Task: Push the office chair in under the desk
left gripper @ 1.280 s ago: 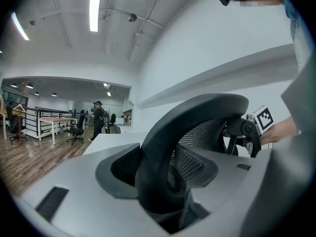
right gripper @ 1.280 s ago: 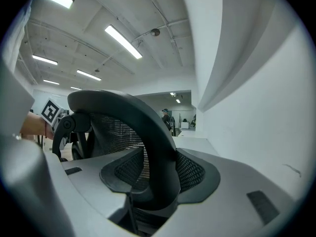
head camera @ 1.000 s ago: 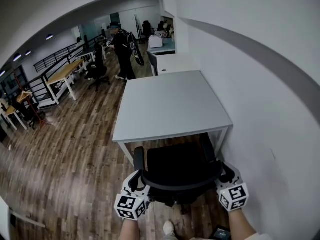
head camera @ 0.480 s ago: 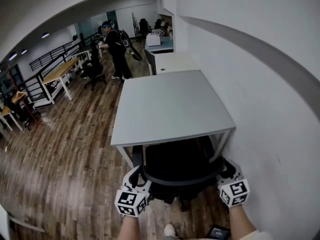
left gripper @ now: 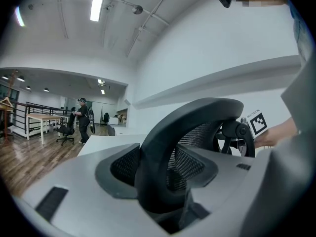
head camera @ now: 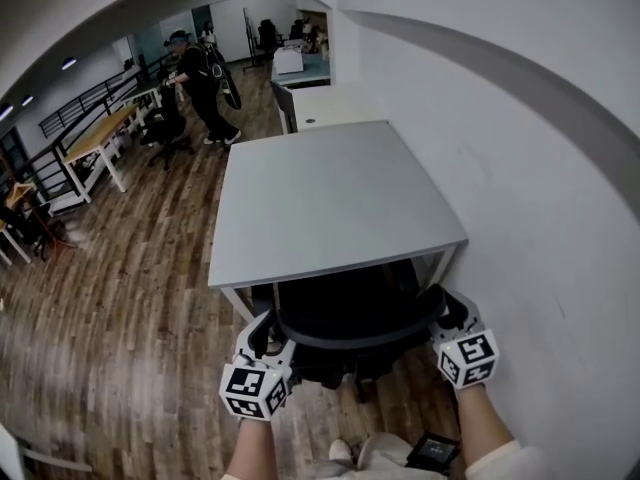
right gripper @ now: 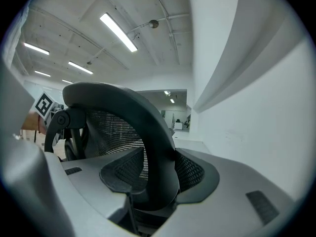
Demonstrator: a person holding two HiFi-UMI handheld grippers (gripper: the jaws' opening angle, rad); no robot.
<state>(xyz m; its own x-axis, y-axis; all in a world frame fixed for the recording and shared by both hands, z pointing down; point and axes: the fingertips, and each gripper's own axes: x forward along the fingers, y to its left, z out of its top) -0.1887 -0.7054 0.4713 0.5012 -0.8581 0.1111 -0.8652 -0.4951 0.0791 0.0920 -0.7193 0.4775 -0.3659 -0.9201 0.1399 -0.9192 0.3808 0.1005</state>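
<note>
In the head view the black office chair (head camera: 345, 330) stands at the near edge of the grey desk (head camera: 330, 193), its seat mostly hidden beneath the desktop. My left gripper (head camera: 262, 336) is shut on the left end of the curved backrest rim. At the rim's right end, close to the wall, my right gripper (head camera: 442, 313) is shut too. In the left gripper view the rim and mesh (left gripper: 165, 142) fill the space between the jaws of the left gripper (left gripper: 165, 184). The right gripper view shows the same rim (right gripper: 155, 132) clamped in the right gripper (right gripper: 158, 184).
A white wall (head camera: 520, 188) runs along the desk's right side. A white cabinet (head camera: 325, 106) stands beyond the desk. A person (head camera: 200, 76) stands far back among other desks and chairs on the wooden floor (head camera: 120, 298). My own feet (head camera: 345, 455) are just behind the chair.
The chair has rolled forward under the desk, so less of its seat shows. Both grippers moved forward with the backrest. The far person has walked a little.
</note>
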